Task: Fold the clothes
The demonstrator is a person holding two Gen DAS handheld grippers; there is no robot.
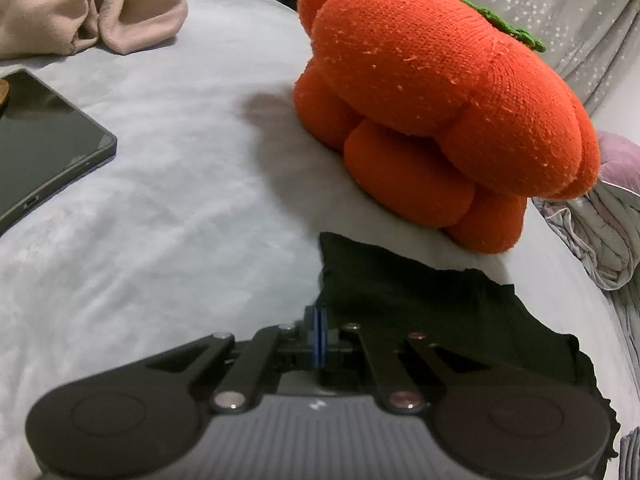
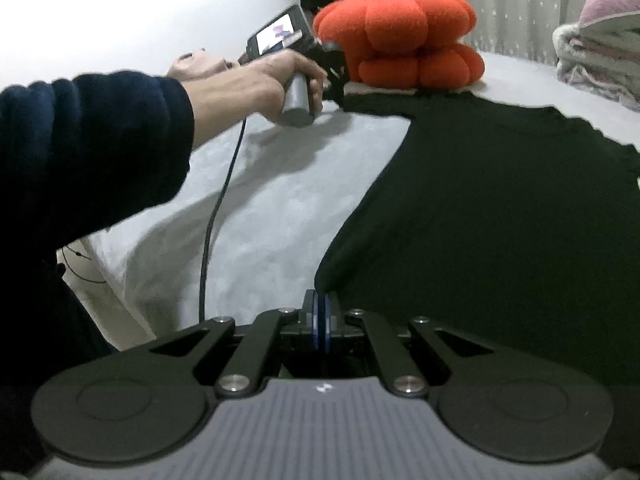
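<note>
A black garment (image 1: 420, 304) lies spread flat on a grey bed cover (image 1: 160, 208). In the left wrist view my left gripper (image 1: 320, 322) has its blue pads pressed together on the garment's corner, just in front of an orange cushion. The right wrist view shows the same garment (image 2: 480, 208) stretching away to the right. There my right gripper (image 2: 321, 312) is shut on its near left corner. A person's hand (image 2: 260, 80) holds the left gripper (image 2: 338, 80) at the garment's far left corner.
An orange pumpkin-shaped cushion (image 1: 440, 92) (image 2: 400, 36) sits right behind the garment. A dark tablet (image 1: 44, 140) lies at the left and a beige garment (image 1: 80, 12) at the back left. Crumpled bedding (image 2: 600, 60) is piled at the right. A cable (image 2: 216, 208) hangs from the left gripper.
</note>
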